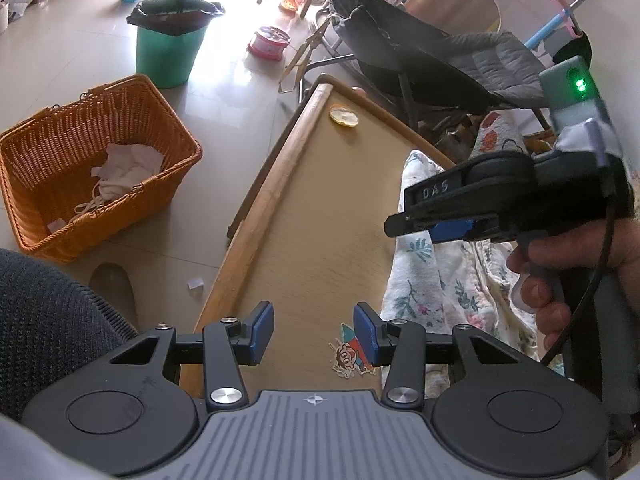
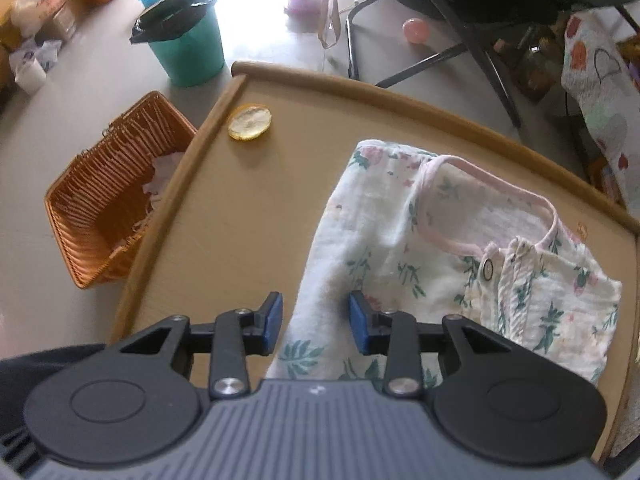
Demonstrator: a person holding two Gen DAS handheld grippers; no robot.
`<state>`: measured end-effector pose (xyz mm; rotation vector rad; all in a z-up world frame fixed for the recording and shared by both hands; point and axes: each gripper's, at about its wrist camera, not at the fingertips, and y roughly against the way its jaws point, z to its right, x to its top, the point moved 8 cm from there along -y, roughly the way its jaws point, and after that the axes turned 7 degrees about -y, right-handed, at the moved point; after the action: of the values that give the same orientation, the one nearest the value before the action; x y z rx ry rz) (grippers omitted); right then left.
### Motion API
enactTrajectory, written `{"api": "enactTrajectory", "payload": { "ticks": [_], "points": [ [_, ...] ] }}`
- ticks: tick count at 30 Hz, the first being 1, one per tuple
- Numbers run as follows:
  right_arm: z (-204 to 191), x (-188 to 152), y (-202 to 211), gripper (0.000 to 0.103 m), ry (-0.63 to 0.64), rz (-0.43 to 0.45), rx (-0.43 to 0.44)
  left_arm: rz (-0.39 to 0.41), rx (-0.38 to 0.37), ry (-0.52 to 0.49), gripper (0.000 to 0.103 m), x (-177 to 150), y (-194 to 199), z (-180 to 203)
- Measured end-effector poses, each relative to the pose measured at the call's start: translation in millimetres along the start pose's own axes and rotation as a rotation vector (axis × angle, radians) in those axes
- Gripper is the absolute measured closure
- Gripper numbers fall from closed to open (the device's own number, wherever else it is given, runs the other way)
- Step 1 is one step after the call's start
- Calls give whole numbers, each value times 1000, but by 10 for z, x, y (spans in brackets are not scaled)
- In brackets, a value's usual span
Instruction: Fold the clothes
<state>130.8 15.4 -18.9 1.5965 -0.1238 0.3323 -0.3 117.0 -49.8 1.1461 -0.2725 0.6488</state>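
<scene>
A white floral baby garment [image 2: 440, 240] with a pink-trimmed neckline and a snap button lies on the wooden table [image 2: 248, 208]. My right gripper [image 2: 316, 322] is open and points steeply down over the garment's left edge. That edge runs under the gap between the blue pads, and neither pad presses on it. In the left wrist view a hand holds the right gripper [image 1: 400, 224] above the same garment [image 1: 440, 288]. My left gripper [image 1: 314, 334] is open over bare table just left of the cloth, with nothing between its fingers.
On the floor to the left are an orange wicker basket [image 1: 100, 160] holding white cloth and a green bin [image 1: 172, 56] with a black bag. A yellow round piece [image 2: 250, 122] lies near the table's raised rim [image 1: 280, 160]. A cartoon sticker [image 1: 352, 356] is on the tabletop. A grey folding chair [image 1: 440, 64] stands beyond the table.
</scene>
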Motion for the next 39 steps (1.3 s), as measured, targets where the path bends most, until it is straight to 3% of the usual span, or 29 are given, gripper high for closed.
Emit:
{"api": "enactTrajectory", "payload": {
  "ticks": [3,5,8,13,22,31,39],
  "points": [
    [19,-24,-4,78,20,11,-1,-1,2,0,56,-1,-2,-2],
    [43,-24,5,90,32,24,-5,-2,4,-1,56,-1,-5,0],
    [102,-17,38,96,25,36,14,-6,10,-5,56,0,-16,5],
    [232,-6,200,97,3,74,59,-12,20,-11,56,-2,-22,7],
    [750,-36,496,97,-148,116,155,-25,44,-31,56,-12,-40,18],
    [1418,-346,398,97,-308,94,167,-34,57,-87,56,-2,-38,118],
    [1704,-527,383,97,-390,114,215,-62,81,-142,56,9,-76,230]
  ]
}}
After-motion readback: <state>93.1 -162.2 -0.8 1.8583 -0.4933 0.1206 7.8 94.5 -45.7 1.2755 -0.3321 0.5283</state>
